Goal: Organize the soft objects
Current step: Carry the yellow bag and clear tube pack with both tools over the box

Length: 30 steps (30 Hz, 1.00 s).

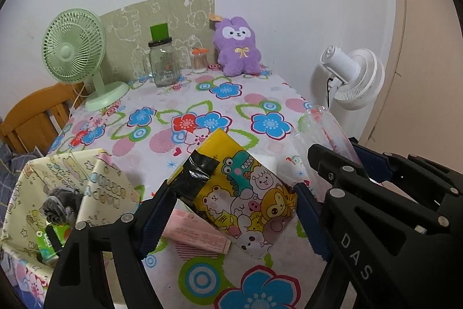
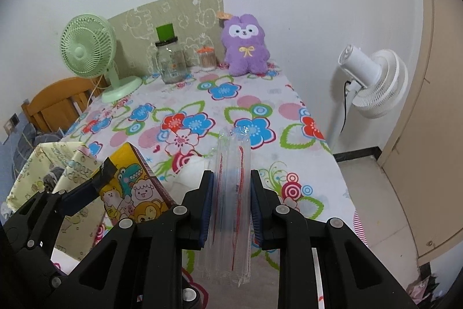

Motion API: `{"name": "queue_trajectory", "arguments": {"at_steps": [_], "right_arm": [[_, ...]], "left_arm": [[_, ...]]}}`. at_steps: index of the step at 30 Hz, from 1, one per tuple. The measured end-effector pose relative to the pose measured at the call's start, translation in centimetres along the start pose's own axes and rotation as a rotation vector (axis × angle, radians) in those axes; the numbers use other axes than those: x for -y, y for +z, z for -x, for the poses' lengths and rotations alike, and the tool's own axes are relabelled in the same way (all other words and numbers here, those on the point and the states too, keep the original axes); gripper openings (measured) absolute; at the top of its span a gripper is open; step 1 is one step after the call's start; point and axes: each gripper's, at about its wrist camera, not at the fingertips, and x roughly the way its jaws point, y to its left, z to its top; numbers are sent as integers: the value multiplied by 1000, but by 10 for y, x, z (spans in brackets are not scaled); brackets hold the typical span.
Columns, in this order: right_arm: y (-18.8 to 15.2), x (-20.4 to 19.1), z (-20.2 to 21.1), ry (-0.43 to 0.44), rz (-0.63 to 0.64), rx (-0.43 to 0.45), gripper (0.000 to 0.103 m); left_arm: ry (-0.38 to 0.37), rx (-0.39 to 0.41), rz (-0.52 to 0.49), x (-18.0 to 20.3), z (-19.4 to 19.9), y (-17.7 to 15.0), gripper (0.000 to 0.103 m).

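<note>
We see the yellow cartoon tissue pack (image 1: 234, 190) gripped across its width in the left gripper (image 1: 231, 210), jaws clamped on its sides, held above the bench (image 1: 202, 94). Its long axis runs along the jaws, taped end up and away toward the wall. The clear plastic sleeve (image 2: 233, 187) sits pinched in the right gripper (image 2: 232, 207), long axis straight ahead, tip pointing at the purple plush (image 2: 246, 45). A patterned storage bin (image 1: 34, 193) stands at left.

a table with a flowered cloth (image 2: 202, 106) carries a green fan (image 2: 95, 60), glass jar (image 2: 170, 62), purple plush (image 2: 246, 45) and pink packet (image 1: 196, 233).
</note>
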Motion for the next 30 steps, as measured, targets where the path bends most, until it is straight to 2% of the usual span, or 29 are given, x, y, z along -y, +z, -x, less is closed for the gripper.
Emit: {"name": "queue_trajectory", "arguments": {"at_steps": [20, 30], "right_arm": [[16, -32, 61, 13, 25, 83, 27], [23, -54, 75, 33, 48, 111, 27]], "left_arm": [[7, 83, 23, -22, 62, 13, 83], [23, 106, 37, -44, 79, 15, 83]]}}
